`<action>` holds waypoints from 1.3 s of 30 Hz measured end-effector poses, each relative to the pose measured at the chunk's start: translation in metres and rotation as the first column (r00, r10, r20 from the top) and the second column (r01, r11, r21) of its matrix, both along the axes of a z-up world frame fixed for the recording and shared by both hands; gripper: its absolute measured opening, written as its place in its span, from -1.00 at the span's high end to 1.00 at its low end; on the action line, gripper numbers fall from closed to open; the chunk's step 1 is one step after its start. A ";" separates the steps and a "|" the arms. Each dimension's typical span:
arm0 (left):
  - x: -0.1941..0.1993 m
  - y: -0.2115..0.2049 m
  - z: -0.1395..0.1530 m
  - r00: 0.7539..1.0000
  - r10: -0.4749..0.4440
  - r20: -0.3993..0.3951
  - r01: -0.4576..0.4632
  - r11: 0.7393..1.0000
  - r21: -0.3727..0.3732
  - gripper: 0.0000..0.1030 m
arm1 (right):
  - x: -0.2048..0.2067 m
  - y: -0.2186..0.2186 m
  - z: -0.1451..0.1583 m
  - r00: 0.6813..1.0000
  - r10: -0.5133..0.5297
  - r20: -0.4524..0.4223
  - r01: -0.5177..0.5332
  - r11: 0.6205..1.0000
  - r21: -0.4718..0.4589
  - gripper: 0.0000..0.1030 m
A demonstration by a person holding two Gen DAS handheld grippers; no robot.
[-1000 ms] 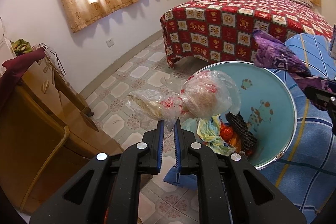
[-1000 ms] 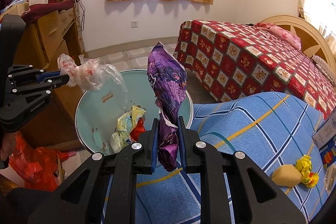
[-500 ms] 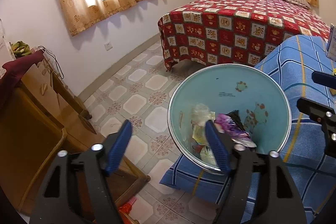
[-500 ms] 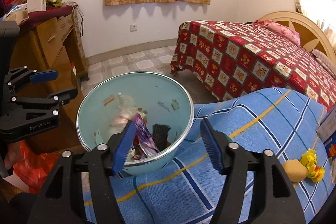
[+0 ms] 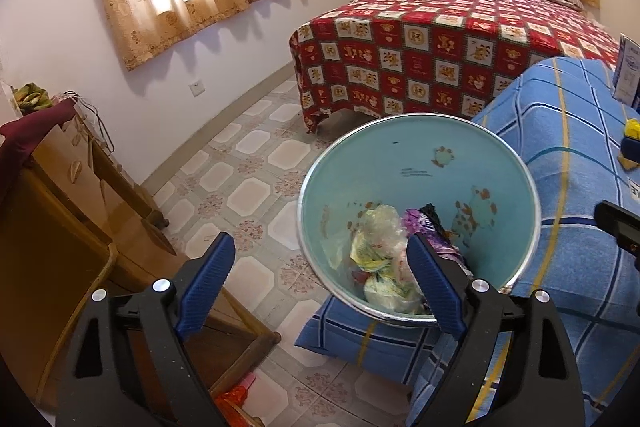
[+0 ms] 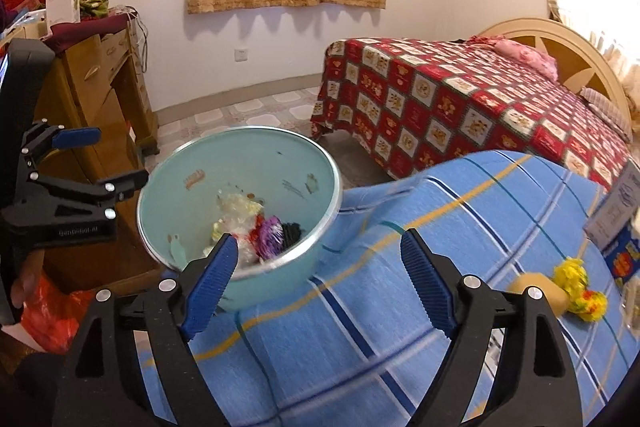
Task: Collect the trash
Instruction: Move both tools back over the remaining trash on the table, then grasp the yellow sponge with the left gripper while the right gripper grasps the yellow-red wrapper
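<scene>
Two hand-held grippers: left (image 5: 316, 279), right (image 6: 318, 277) just spread, empty | round enamel basin (image 5: 400, 155) | crinkled wrappers (image 5: 380, 247)

Trash heap in teal basin (image 5: 420, 163): near part hidden behind basin's front rim and left gripper's right finger (image 5: 434, 285).
Black item beside purple wrapper (image 6: 270, 235) in basin: too small to identify.
White box (image 6: 618, 209) right of basin: cut by frame edge, print unreadable.
Blue checked cloth (image 6: 400, 307) around basin: motion-blurred in right wrist view.
</scene>
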State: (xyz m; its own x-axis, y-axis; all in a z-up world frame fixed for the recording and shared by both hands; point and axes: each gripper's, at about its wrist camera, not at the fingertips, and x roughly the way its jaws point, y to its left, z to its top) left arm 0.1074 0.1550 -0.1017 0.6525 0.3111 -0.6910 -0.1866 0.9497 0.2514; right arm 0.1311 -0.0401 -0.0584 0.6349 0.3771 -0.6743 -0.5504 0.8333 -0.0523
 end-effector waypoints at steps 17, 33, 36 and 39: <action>0.036 -0.154 -0.003 0.968 -0.252 -0.010 0.251 0.967 -0.035 -0.71 | -0.023 -0.191 -0.006 0.880 -0.472 -0.044 0.474 0.879 0.045 -0.70; 0.086 -0.281 -0.010 0.923 -0.384 -0.020 0.383 0.923 -0.045 -0.52 | -0.049 -0.318 -0.013 0.749 -0.661 -0.053 0.663 0.744 0.089 -0.76; 0.095 -0.290 -0.016 0.918 -0.394 -0.053 0.390 0.918 -0.066 -0.26 | -0.050 -0.325 -0.012 0.739 -0.672 -0.051 0.674 0.733 0.093 -0.76; 0.102 -0.296 -0.026 0.903 -0.420 -0.095 0.409 0.906 -0.110 -0.14 | -0.050 -0.331 -0.011 0.726 -0.685 -0.061 0.688 0.718 0.105 -0.77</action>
